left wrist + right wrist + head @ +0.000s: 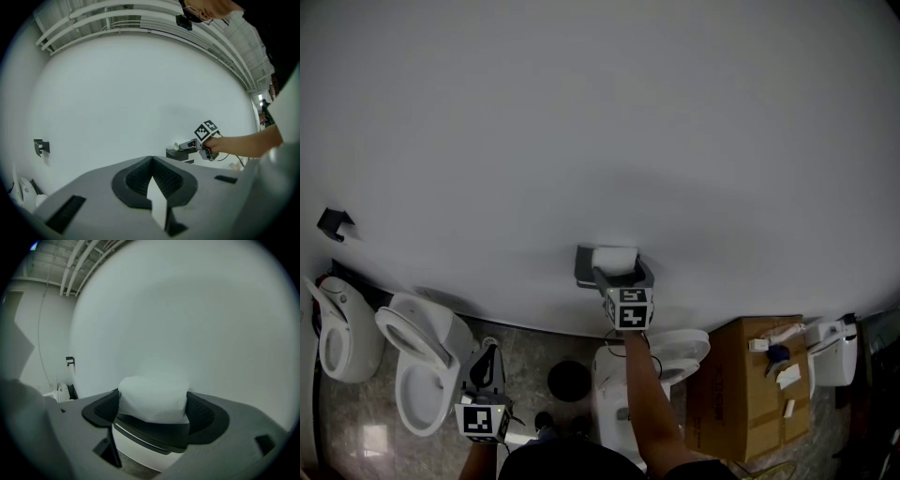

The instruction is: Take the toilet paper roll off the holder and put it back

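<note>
Right tool (152,404): clasping the toilet paper roll (152,397) at the wall holder (150,434).
Left tool (151,180): narrow, empty, near left.
Progress: roll at holder, unreleased; lifting off or reseating, can't tell.

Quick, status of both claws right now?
Left claw: closed, empty.
Right claw: closed on the toilet paper roll, at the holder.

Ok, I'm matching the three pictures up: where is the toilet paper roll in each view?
Head view: toilet paper roll at centre, at the wall holder.
Left gripper view: small, right of centre.
Right gripper view: large, lower centre, just above the holder.
Shared landmark: the black wall bracket, left of the roll in every view.
</note>
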Motion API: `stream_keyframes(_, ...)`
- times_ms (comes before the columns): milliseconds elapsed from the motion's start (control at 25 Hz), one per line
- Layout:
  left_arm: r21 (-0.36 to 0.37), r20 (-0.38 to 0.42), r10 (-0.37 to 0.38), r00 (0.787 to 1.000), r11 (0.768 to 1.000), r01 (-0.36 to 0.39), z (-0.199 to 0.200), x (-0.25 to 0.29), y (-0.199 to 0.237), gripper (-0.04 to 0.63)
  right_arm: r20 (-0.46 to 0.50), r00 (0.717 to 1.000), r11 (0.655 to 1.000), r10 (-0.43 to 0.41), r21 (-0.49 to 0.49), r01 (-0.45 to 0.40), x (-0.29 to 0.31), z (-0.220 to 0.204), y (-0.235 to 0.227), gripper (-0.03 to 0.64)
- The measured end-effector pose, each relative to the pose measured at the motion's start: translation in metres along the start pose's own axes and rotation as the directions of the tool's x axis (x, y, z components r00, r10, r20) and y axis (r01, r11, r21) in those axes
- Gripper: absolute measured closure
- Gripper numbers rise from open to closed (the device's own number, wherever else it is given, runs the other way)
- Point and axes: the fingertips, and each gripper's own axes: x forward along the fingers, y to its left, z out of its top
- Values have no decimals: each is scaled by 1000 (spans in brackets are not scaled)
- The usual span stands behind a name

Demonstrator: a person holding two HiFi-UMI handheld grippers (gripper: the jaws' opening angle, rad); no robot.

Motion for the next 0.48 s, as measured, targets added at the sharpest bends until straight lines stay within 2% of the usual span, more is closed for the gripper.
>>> stream_keyframes(320, 15, 16, 10, 1000, 1000, -11, -7, 0, 4, 592, -7, 1000, 1000, 16, 3, -16, 2, -3, 0, 169)
stream_keyframes(480, -10, -2, 5, 1000, 1000, -5, -1, 0, 0, 592, 6, 1000, 1000, 6, -14, -6, -4, 1, 1, 169)
